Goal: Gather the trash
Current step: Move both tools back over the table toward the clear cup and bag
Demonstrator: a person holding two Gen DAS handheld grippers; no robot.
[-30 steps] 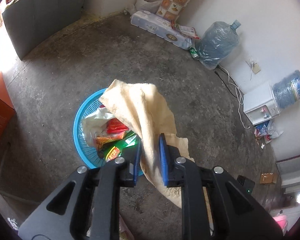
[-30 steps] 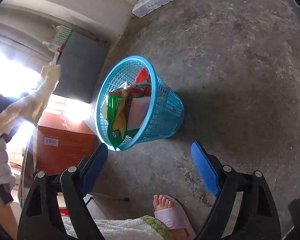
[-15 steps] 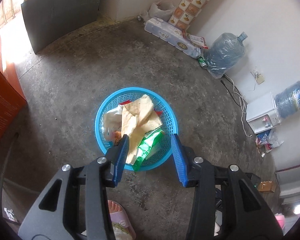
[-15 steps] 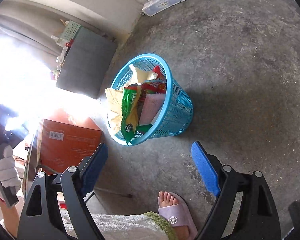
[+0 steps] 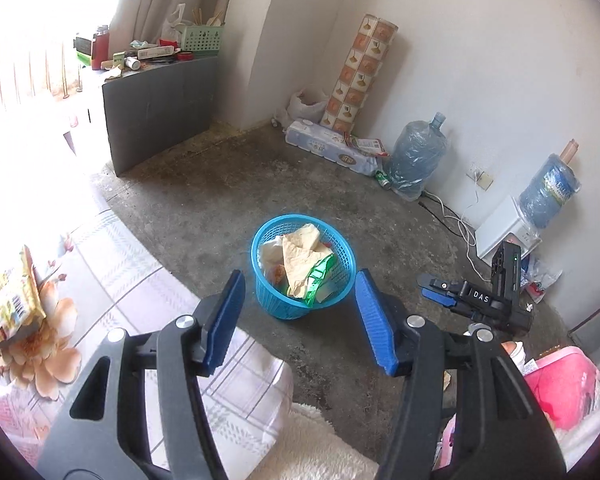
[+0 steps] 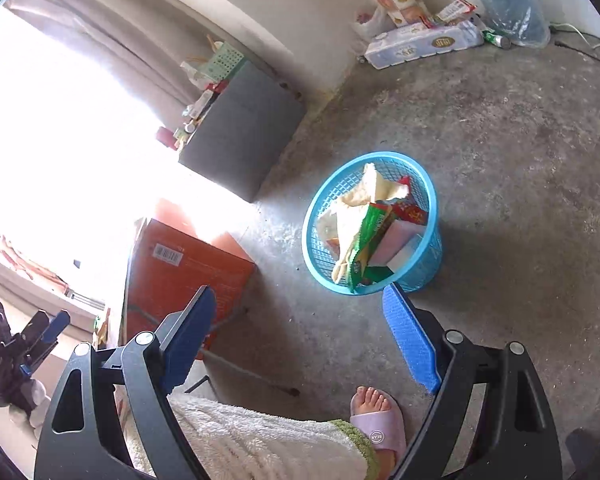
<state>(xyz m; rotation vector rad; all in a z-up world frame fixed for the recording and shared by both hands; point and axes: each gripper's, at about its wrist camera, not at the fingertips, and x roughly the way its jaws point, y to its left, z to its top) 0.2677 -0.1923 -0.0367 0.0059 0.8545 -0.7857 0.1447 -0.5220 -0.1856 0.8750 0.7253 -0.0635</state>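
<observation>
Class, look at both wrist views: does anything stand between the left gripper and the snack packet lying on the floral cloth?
Nothing visible does. The snack packet lies uncovered on the floral cloth, off to the side of the left gripper, whose fingers are opening with nothing between them. The blue basket stands apart on the floor.

Daylight from the window (image 5: 28,40) blows out; fisheye edges bend, centre sharp.

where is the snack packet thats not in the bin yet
In the left wrist view, the yellow snack packet lies at the far left on the flowered cloth, well left of the blue basket on the floor.
</observation>
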